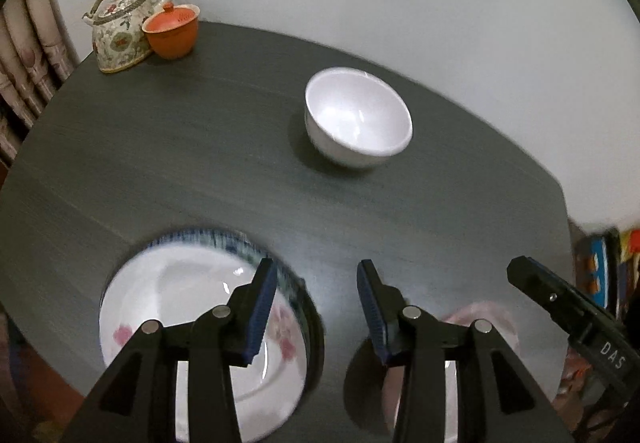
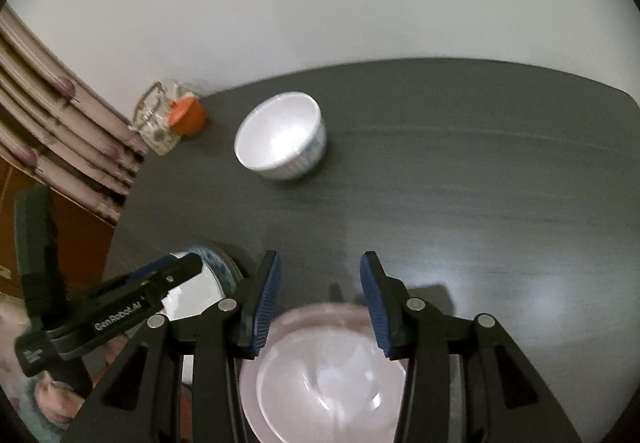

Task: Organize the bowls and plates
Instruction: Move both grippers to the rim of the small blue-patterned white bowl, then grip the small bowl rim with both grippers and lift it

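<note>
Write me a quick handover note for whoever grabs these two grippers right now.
Left gripper: open, empty, above the table by the flowered plate at the near left edge.
Right gripper: open, empty, over the pink plate with a bowl in it.
The white bowl stands alone mid-table. The teapot and orange cup sit in the far left corner.
Done: one bowl sits on the pink plate.
Left: likely gather the white bowl and flowered plate.

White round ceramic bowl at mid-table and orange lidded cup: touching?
Apart. The left wrist view shows the white round ceramic bowl separated from the orange lidded cup by bare dark table.
</note>
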Demonstrator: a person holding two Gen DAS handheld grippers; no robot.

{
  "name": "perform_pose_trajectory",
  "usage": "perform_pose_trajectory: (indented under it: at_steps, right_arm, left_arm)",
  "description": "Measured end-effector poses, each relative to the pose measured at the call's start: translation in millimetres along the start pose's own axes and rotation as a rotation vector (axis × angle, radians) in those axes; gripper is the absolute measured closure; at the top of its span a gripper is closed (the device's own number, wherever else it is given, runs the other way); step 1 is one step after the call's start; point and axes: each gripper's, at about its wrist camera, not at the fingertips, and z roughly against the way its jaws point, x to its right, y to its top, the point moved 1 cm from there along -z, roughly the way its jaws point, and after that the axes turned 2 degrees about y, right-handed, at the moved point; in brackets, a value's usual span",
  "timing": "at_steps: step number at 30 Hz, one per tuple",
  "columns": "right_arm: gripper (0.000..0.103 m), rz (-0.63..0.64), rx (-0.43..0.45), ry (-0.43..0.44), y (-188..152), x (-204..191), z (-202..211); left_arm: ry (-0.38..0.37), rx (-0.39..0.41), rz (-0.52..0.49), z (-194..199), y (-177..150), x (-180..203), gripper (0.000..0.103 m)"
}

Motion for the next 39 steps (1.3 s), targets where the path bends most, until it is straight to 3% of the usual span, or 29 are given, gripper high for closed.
perform_pose_trajectory:
  at_steps: [9, 16, 19, 27, 29, 31, 39]
  right_arm:
    - [0.063, 0.009, -0.056, -0.020, 54.9, -8.7, -54.4]
    - [0.063, -0.035, -0.095, -0.005, 92.4, -0.5, -93.5]
    - [0.063, -0.067, -0.114, 0.005, 104.0, 4.0, -110.4]
    - [0.063, -0.112, -0.178, -0.010, 108.3, 7.7, -150.6]
    - [0.069, -0.109, -0.193, -0.004, 107.9, 6.3, -158.0]
    - [0.081, -0.105, -0.206, -0.002, 107.2, 4.8, -163.1]
    - [0.083, -0.103, -0.206, 0.001, 99.8, 3.8, -153.5]
  left_arm:
    - [-0.045, -0.011, 0.084, -27.9, 62.1, -19.7, 0.060]
    - [-0.096, -0.067, 0.140, -71.6, 105.8, -26.1, 0.060]
    - [-0.136, -0.084, 0.175, -85.3, 114.2, -28.0, 0.060]
    - [-0.100, -0.120, 0.136, -114.3, 122.8, -17.2, 0.061]
    - [-0.088, -0.117, 0.119, -118.5, 124.2, -14.5, 0.068]
    - [-0.072, -0.121, 0.106, -123.8, 127.6, -11.7, 0.085]
    - [-0.042, -0.106, 0.084, -114.5, 124.1, 1.3, 0.085]
